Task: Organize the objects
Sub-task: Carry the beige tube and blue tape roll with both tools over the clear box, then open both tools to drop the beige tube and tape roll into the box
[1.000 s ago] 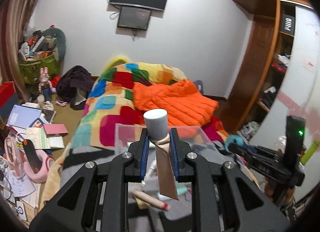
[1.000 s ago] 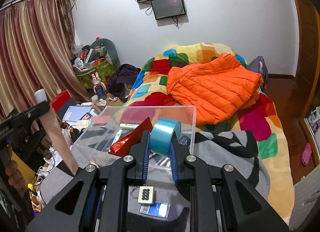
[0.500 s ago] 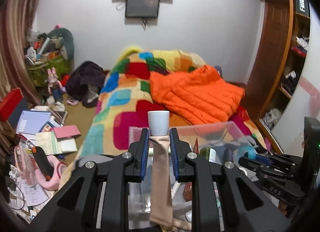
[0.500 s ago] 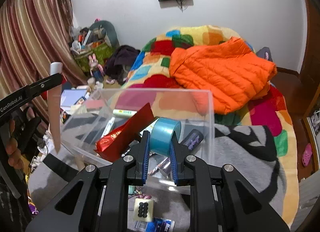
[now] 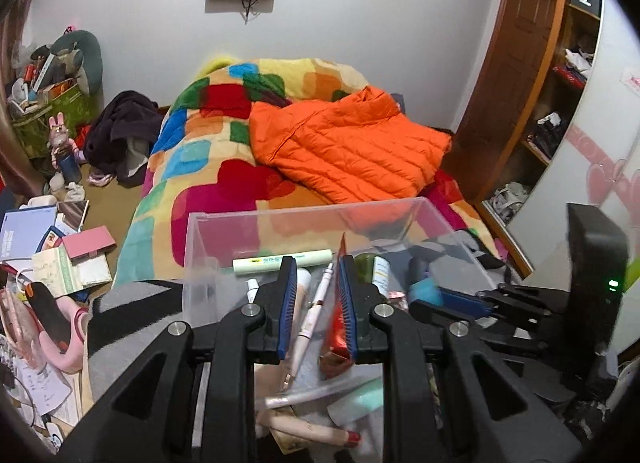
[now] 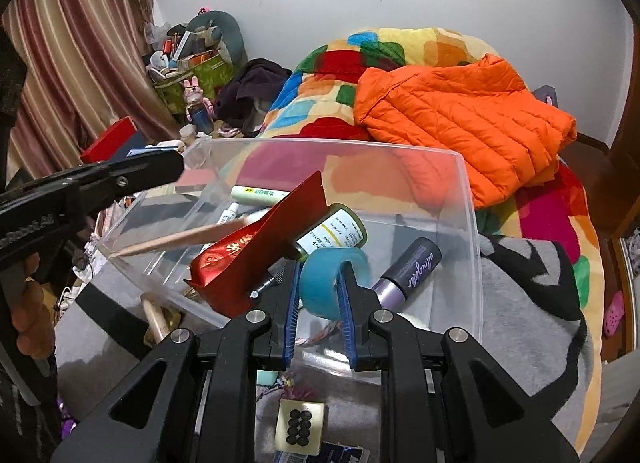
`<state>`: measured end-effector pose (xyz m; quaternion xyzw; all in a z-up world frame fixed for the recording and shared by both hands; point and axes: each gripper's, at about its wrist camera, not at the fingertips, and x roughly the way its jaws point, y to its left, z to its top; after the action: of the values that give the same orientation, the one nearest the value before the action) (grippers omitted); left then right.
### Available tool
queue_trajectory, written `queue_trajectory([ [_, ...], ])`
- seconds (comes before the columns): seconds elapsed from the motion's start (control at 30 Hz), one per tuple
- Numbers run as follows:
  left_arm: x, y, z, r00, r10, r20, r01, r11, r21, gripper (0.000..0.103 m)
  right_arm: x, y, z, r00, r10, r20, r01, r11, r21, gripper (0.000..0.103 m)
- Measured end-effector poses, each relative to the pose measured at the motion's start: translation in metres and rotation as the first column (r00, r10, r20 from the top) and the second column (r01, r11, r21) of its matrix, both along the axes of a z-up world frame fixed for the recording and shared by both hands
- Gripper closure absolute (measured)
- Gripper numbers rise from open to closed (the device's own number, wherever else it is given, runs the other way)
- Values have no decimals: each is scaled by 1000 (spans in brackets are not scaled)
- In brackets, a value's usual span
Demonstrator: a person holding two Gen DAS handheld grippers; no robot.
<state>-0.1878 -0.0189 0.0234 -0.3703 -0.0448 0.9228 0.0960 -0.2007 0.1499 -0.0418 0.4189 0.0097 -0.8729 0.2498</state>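
The right gripper (image 6: 318,295) has its jaws clenched on the teal tape roll (image 6: 334,277), over the clear plastic bin (image 6: 466,199) on the bed. The left gripper (image 5: 318,303) reaches into the bin; its jaws stand narrow, and whether they grasp the beige tube (image 6: 180,239) cannot be told.

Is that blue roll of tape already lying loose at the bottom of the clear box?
No, the blue tape roll is clamped between the pads of the right hand-held gripper, hanging just inside the clear box.
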Motion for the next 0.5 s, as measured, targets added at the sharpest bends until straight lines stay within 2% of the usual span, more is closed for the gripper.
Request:
queue_trajectory([
  [0.2,21,-2,17,999,-6,-33,6,1000,0,82,8,7,10,1000,0,-7,-1,1000,-21,77],
  [0.37,44,-5,18,999,1,-40,-2,1000,-14,68,25,12,23,998,-7,-55,6,1000,-8,74],
  [0.5,63,-9,12,999,19,-36,-20,1000,-20,58,37,20,30,996,-21,-86,20,1000,-4,66],
])
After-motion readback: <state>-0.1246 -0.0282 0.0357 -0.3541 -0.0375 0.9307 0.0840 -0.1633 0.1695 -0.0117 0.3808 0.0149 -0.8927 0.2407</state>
